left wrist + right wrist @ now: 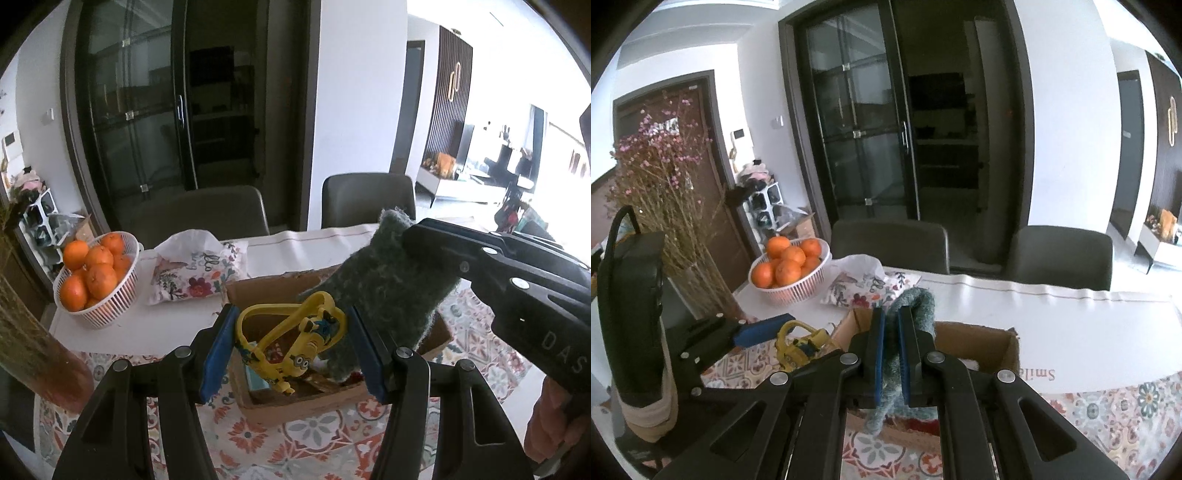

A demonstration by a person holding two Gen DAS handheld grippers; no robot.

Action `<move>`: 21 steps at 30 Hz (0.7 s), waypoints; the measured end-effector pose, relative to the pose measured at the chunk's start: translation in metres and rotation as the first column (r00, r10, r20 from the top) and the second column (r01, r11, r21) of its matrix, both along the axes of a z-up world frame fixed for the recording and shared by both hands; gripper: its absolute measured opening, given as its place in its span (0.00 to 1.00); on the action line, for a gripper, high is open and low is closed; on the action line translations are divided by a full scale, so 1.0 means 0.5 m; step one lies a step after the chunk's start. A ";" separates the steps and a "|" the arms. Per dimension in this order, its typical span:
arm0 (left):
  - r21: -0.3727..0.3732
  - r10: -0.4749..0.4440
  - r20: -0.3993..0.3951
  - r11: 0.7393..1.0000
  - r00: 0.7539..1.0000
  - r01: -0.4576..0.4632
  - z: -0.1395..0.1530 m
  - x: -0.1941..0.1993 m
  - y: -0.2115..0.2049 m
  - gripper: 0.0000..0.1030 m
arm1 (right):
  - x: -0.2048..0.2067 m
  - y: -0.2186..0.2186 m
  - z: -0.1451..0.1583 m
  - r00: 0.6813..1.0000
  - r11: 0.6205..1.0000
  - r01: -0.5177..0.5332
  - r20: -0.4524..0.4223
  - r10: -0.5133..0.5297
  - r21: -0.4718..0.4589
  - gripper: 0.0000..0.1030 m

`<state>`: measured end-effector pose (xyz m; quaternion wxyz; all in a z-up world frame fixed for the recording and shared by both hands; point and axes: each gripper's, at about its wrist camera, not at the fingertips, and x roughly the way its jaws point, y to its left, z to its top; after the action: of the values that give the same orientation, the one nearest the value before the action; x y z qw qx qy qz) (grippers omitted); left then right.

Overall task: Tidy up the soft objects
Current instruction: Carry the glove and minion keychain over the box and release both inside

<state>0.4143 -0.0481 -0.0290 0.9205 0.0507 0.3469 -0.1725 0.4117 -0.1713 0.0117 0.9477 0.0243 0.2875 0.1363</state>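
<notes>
Tablecloth (325, 435), patterned in orange and grey tile motifs, fills the lower frame of the left wrist view, with a plain white runner (1071, 332) beyond it. At centre sits the open cardboard box (258, 291), its torn flaps up and its corrugated walls rough.

I hold a grey-green woolly cloth (384, 291), fuzzy and limp, over the box: my right gripper (891, 354) is clamped narrow on it, blue pads pressing its folded upper part while the loose end hangs down into the box mouth. My left gripper (291, 347) stands wide, and a yellow Minions strap toy (295, 343), rubbery and looped, sits between its blue pads over the box; whether either pad touches it, I cannot tell.

By my reading, the step in hand is dropping soft items into the box. Next I would lower the cloth further, spread the right fingers and let it settle, keeping it off the rim. The yellow toy needs the same release or a nudge downward.

At middle left, a white slotted plastic basket (110, 310) holds smooth oranges (92, 269). Beside it lies a floral fabric pouch (195, 269), puffy and creased, not yet boxed. Dried pink-flowered stems (661, 173) rise at the left edge of the right wrist view.
</notes>
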 end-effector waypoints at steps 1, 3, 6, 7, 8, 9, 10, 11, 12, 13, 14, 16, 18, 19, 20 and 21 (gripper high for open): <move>0.009 0.003 -0.008 1.000 1.000 -0.003 -0.006 0.008 0.000 0.58 | 0.006 0.002 -0.006 1.000 1.000 -0.003 -0.007 0.003 0.001 0.08; 0.017 0.000 -0.022 1.000 1.000 0.000 -0.016 0.019 0.000 0.58 | 0.018 0.005 -0.018 1.000 1.000 -0.009 -0.022 0.009 0.002 0.08; 0.027 0.004 -0.044 1.000 0.999 -0.002 -0.036 0.038 -0.001 0.58 | 0.039 0.006 -0.040 0.999 1.000 -0.013 -0.051 0.014 0.013 0.08; 0.030 0.005 -0.053 1.000 0.999 -0.003 -0.043 0.044 -0.002 0.58 | 0.046 0.006 -0.046 0.998 1.000 -0.013 -0.060 0.014 0.016 0.08; 0.033 0.005 -0.061 0.999 0.998 -0.003 -0.050 0.050 -0.004 0.58 | 0.052 0.005 -0.054 0.997 1.000 -0.012 -0.070 0.014 0.020 0.08; 0.038 0.003 -0.071 0.999 0.997 0.000 -0.059 0.056 -0.007 0.58 | 0.059 0.002 -0.062 0.997 1.000 -0.011 -0.082 0.013 0.025 0.08; 0.043 0.001 -0.080 0.999 0.997 0.002 -0.065 0.062 -0.010 0.58 | 0.064 -0.001 -0.070 0.996 1.000 -0.010 -0.092 0.012 0.029 0.08; 0.049 0.001 -0.086 0.999 0.996 0.003 -0.072 0.067 -0.013 0.58 | 0.069 -0.003 -0.077 0.995 0.999 -0.007 -0.102 0.011 0.031 0.08; 0.055 -0.001 -0.093 0.998 0.996 0.006 -0.078 0.072 -0.017 0.58 | 0.075 -0.006 -0.086 0.994 0.999 -0.007 -0.112 0.011 0.035 0.08; 0.065 -0.003 -0.104 0.998 0.995 0.010 -0.088 0.079 -0.022 0.58 | 0.081 -0.009 -0.094 0.993 0.999 -0.004 -0.122 0.008 0.035 0.08; 0.072 -0.001 -0.108 0.997 0.994 0.009 -0.094 0.082 -0.024 0.58 | 0.088 -0.014 -0.105 0.991 0.999 0.001 -0.137 0.004 0.038 0.08; 0.083 -0.005 -0.125 0.996 0.992 0.015 -0.110 0.092 -0.032 0.58 | 0.099 -0.021 -0.120 0.987 0.999 0.009 -0.160 -0.002 0.041 0.08; 0.091 -0.010 -0.147 0.996 0.989 0.023 -0.125 0.100 -0.040 0.58 | 0.107 -0.027 -0.137 0.983 0.999 0.022 -0.181 -0.015 0.036 0.08; 0.096 -0.012 -0.154 0.995 0.988 0.027 -0.130 0.102 -0.045 0.58 | 0.111 -0.030 -0.146 0.981 0.999 0.028 -0.192 -0.021 0.033 0.08; 0.102 -0.015 -0.161 0.994 0.987 0.032 -0.136 0.105 -0.049 0.59 | 0.114 -0.035 -0.155 0.978 0.999 0.033 -0.207 -0.026 0.031 0.08; 0.106 -0.017 -0.165 0.994 0.986 0.035 -0.142 0.108 -0.053 0.59 | 0.117 -0.038 -0.162 0.976 0.999 0.037 -0.215 -0.031 0.026 0.08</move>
<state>0.4681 -0.0744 -0.0997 0.8825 0.0910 0.4295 -0.1689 0.4703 -0.1903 -0.0691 0.9129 0.0581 0.3855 0.1211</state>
